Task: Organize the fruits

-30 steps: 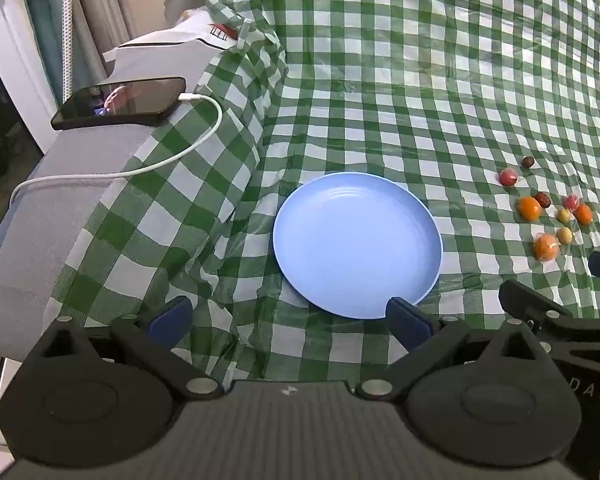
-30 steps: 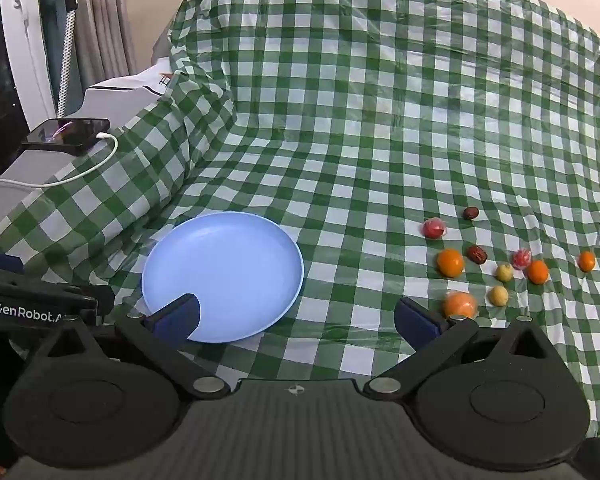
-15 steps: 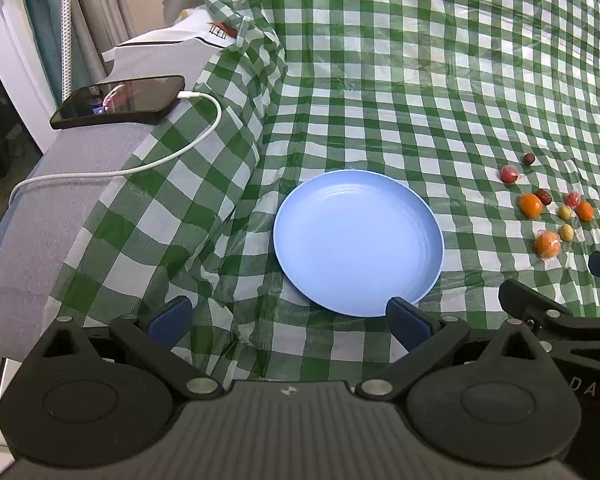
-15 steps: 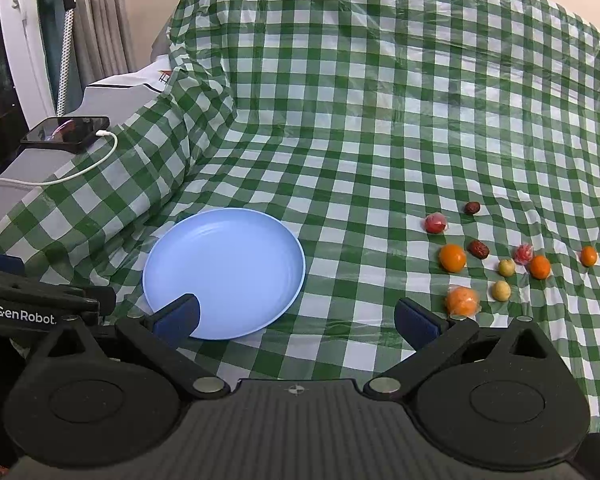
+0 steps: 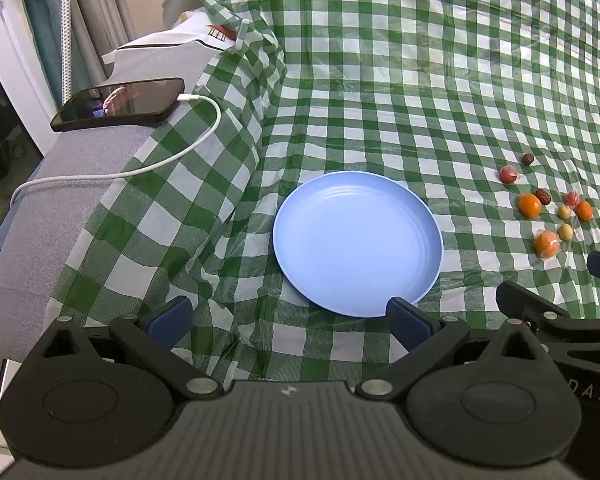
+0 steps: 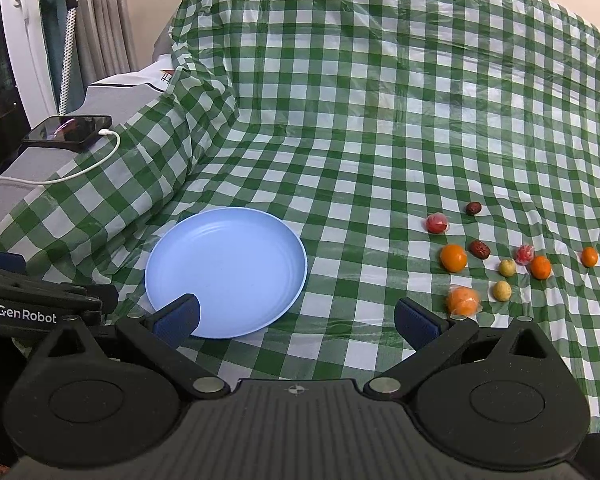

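Lying bare on checked cloth [image 6: 380, 128]: blue plate [image 6: 236, 264]; small fruits [image 6: 500, 264] apart, rightward. Left claw [image 5: 288, 318], right claw [image 6: 296, 318]: both wide, holding nothing.

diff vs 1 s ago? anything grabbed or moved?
Nothing grabbed or let go. Both views drift a little: the right gripper has eased slightly toward the fruits, and the left gripper has barely shifted. Both stay open and empty. The blue plate is still empty, and the fruits, phone and cable keep their places on the checked cloth.
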